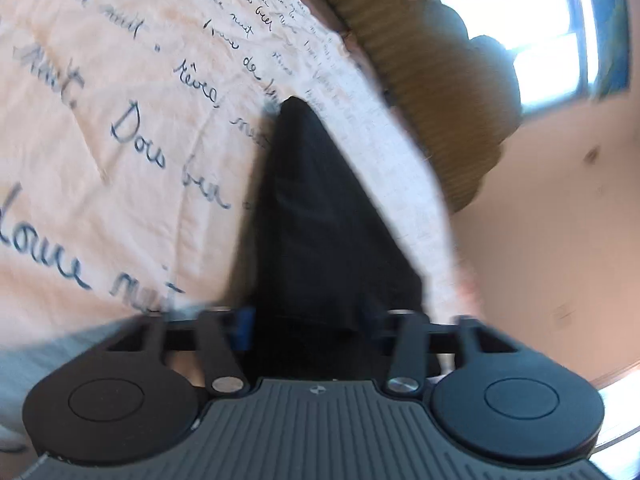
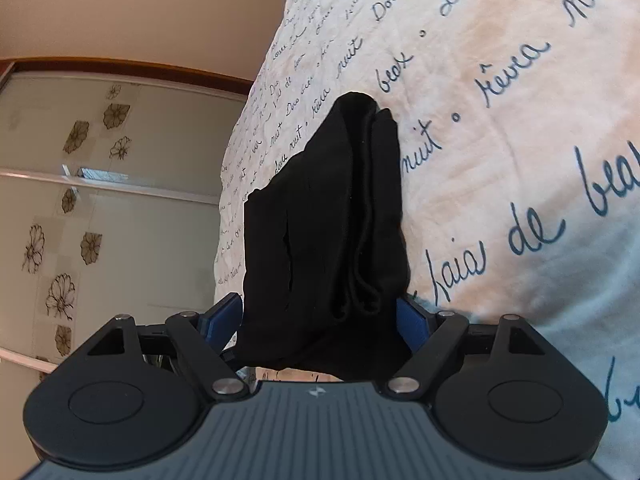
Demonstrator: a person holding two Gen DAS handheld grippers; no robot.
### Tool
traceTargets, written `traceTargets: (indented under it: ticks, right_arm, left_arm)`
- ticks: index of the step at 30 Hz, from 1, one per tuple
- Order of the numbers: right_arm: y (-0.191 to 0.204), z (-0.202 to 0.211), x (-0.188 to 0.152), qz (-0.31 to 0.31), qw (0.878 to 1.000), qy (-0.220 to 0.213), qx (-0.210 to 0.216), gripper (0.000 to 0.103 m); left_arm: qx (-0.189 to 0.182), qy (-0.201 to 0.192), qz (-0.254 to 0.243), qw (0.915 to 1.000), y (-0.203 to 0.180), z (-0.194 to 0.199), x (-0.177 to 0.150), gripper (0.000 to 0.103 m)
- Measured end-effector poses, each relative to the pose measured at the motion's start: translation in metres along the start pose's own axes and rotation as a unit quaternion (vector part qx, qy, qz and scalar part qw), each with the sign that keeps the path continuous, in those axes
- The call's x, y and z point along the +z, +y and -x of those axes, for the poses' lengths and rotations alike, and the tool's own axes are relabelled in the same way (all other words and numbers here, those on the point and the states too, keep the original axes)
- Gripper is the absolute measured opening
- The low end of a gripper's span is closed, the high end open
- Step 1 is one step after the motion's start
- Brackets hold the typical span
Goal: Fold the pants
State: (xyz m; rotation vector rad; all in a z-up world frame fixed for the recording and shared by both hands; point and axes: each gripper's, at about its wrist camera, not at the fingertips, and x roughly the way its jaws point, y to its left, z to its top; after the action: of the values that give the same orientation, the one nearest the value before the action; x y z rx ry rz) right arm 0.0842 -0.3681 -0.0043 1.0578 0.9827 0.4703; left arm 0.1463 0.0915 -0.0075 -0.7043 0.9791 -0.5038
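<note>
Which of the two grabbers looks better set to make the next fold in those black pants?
Probably the right gripper: its view is sharp, and the bunched pants sit squarely between its fingers on the bedspread. The left gripper also straddles the cloth, but its view is blurred.

The pants [image 2: 340,216] lie on the bedcover [image 2: 500,128], stretching away from both grippers. In the right wrist view they sit between the 2 fingers, a wardrobe [image 2: 100,200] to the left. In the blurred left view a headboard [image 1: 420,80], seemingly, stands behind the bedcover.
</note>
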Motion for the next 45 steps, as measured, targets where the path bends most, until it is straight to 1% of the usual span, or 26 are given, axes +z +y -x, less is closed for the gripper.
traceTargets:
  ticks: [1, 2, 5, 9, 10, 12, 14, 16, 18, 19, 21, 22, 23, 24, 25, 26, 27, 29, 32, 33, 35, 37, 39, 42, 44, 45]
  right_arm:
    - [0.005, -0.003, 0.000, 0.026, 0.999, 0.003, -0.025, 0.049]
    - [0.009, -0.008, 0.000, 0.048, 0.998, 0.010, -0.051, 0.027]
    - [0.016, -0.009, 0.004, 0.080, 0.995, 0.028, -0.061, 0.026]
    - [0.038, -0.004, 0.018, 0.126, 0.988, 0.041, -0.072, 0.025]
    - [0.042, -0.005, 0.021, 0.134, 0.987, 0.046, -0.077, 0.025]
    - [0.038, -0.009, 0.022, 0.139, 0.985, 0.062, -0.086, 0.025]
    - [0.022, -0.015, 0.019, 0.120, 0.986, 0.070, -0.088, 0.024]
    - [0.005, -0.014, 0.018, 0.081, 0.993, 0.059, -0.061, 0.026]
    - [-0.008, -0.008, 0.015, 0.040, 0.998, 0.039, -0.029, 0.033]
    - [-0.012, -0.005, 0.014, 0.021, 0.999, 0.030, -0.019, 0.034]
    - [-0.015, 0.005, 0.013, 0.002, 1.000, 0.007, -0.015, 0.038]
    - [-0.014, 0.013, 0.013, -0.005, 1.000, -0.013, -0.020, 0.039]
    - [-0.013, 0.021, 0.013, -0.012, 0.999, -0.039, -0.027, 0.041]
    - [-0.009, 0.029, 0.015, -0.016, 0.997, -0.071, -0.038, 0.047]
    - [-0.003, 0.037, 0.014, -0.009, 0.993, -0.102, -0.055, 0.050]
    - [0.009, 0.042, 0.011, 0.012, 0.989, -0.131, -0.072, 0.057]
    - [0.022, 0.044, 0.008, 0.042, 0.985, -0.147, -0.084, 0.061]
    - [0.055, 0.035, -0.004, 0.118, 0.974, -0.162, -0.107, 0.062]
    - [0.096, 0.006, -0.023, 0.223, 0.950, -0.160, -0.150, 0.062]
    - [0.102, -0.006, -0.027, 0.243, 0.946, -0.150, -0.153, 0.063]
    - [0.103, -0.025, -0.031, 0.246, 0.948, -0.132, -0.151, 0.063]
    - [0.099, -0.041, -0.034, 0.233, 0.953, -0.122, -0.151, 0.063]
    - [0.097, -0.054, -0.038, 0.231, 0.953, -0.118, -0.159, 0.063]
    - [0.098, -0.066, -0.052, 0.269, 0.935, -0.133, -0.189, 0.063]
    - [0.097, -0.070, -0.058, 0.282, 0.928, -0.141, -0.197, 0.064]
    - [0.096, -0.071, -0.061, 0.290, 0.925, -0.144, -0.200, 0.064]
  left_arm:
    - [0.024, 0.000, -0.018, 0.9996, -0.005, -0.003, -0.002, 0.031]
    - [0.033, -0.002, -0.029, 0.9990, -0.010, -0.004, -0.004, 0.029]
    - [0.074, -0.004, -0.067, 0.9950, -0.028, -0.001, -0.009, 0.026]
    - [0.122, -0.017, -0.145, 0.9818, -0.059, 0.005, -0.025, 0.024]
    - [0.130, -0.018, -0.153, 0.9795, -0.060, 0.002, -0.029, 0.025]
    - [0.146, -0.025, -0.165, 0.9752, -0.055, -0.004, -0.037, 0.029]
    - [0.141, -0.038, -0.151, 0.9777, -0.050, -0.004, -0.038, 0.031]
    - [0.142, -0.043, -0.147, 0.9779, -0.049, -0.002, -0.039, 0.033]
    - [0.140, -0.046, -0.148, 0.9779, -0.048, 0.000, -0.039, 0.033]
    - [0.138, -0.046, -0.145, 0.9786, -0.048, 0.001, -0.039, 0.033]
    - [0.136, -0.046, -0.139, 0.9798, -0.048, 0.003, -0.038, 0.036]
    - [0.136, -0.047, -0.137, 0.9801, -0.047, 0.003, -0.038, 0.037]
    - [0.136, -0.049, -0.135, 0.9801, -0.047, 0.004, -0.038, 0.040]
    - [0.137, -0.051, -0.134, 0.9801, -0.048, 0.006, -0.038, 0.047]
    - [0.143, -0.054, -0.135, 0.9791, -0.051, 0.009, -0.040, 0.048]
    - [0.152, -0.057, -0.137, 0.9772, -0.054, 0.012, -0.040, 0.052]
    - [0.165, -0.061, -0.141, 0.9743, -0.057, 0.016, -0.040, 0.058]
    - [0.196, -0.079, -0.156, 0.9649, -0.066, 0.025, -0.041, 0.065]
    - [0.233, -0.127, -0.198, 0.9436, -0.084, 0.041, -0.041, 0.068]
    - [0.238, -0.144, -0.206, 0.9382, -0.089, 0.045, -0.040, 0.069]
    - [0.239, -0.169, -0.218, 0.9312, -0.101, 0.050, -0.036, 0.072]
    - [0.225, -0.174, -0.224, 0.9321, -0.110, 0.046, -0.034, 0.074]
    - [0.210, -0.164, -0.226, 0.9369, -0.114, 0.037, -0.034, 0.074]
    - [0.201, -0.140, -0.238, 0.9399, -0.110, 0.014, -0.041, 0.074]
    - [0.204, -0.119, -0.241, 0.9415, -0.100, -0.004, -0.048, 0.074]
    - [0.210, -0.108, -0.243, 0.9409, -0.094, -0.013, -0.052, 0.076]
